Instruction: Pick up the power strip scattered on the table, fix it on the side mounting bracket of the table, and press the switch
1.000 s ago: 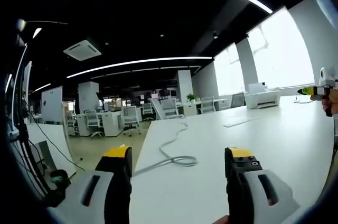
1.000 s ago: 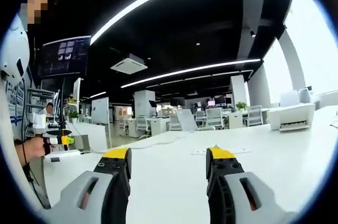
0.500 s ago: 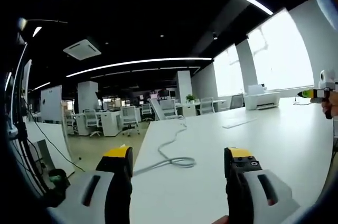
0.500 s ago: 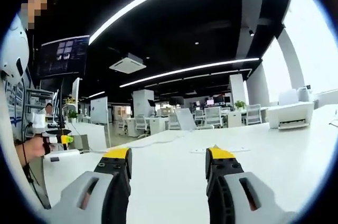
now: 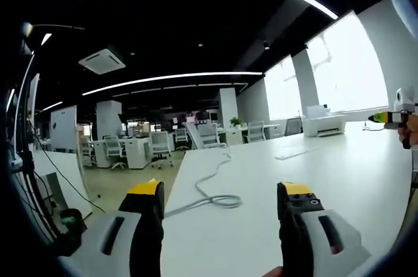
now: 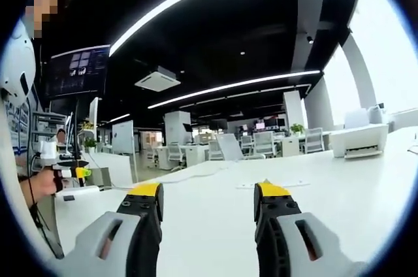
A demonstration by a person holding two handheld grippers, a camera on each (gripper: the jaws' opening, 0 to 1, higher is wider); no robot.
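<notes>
A flat white power strip [image 5: 297, 151] lies far out on the white table [image 5: 353, 179]; in the right gripper view the power strip [image 6: 274, 185] sits just beyond my jaws. A grey cable [image 5: 219, 197] loops on the table near its left edge and runs away from me. My left gripper [image 5: 222, 191] hovers low over the table, open, with nothing between its yellow-tipped fingers. My right gripper [image 6: 208, 192] is likewise open and holds nothing. The right gripper [image 5: 394, 115] also pokes in at the right edge, and the left gripper [image 6: 68, 174] shows at the left, held by a hand.
A white printer [image 6: 359, 141] stands at the table's far right end. To the left the table edge [image 5: 173, 189] drops to the floor, where cables and a stand [image 5: 39, 179] are. Desks and office chairs [image 5: 150, 146] fill the room behind.
</notes>
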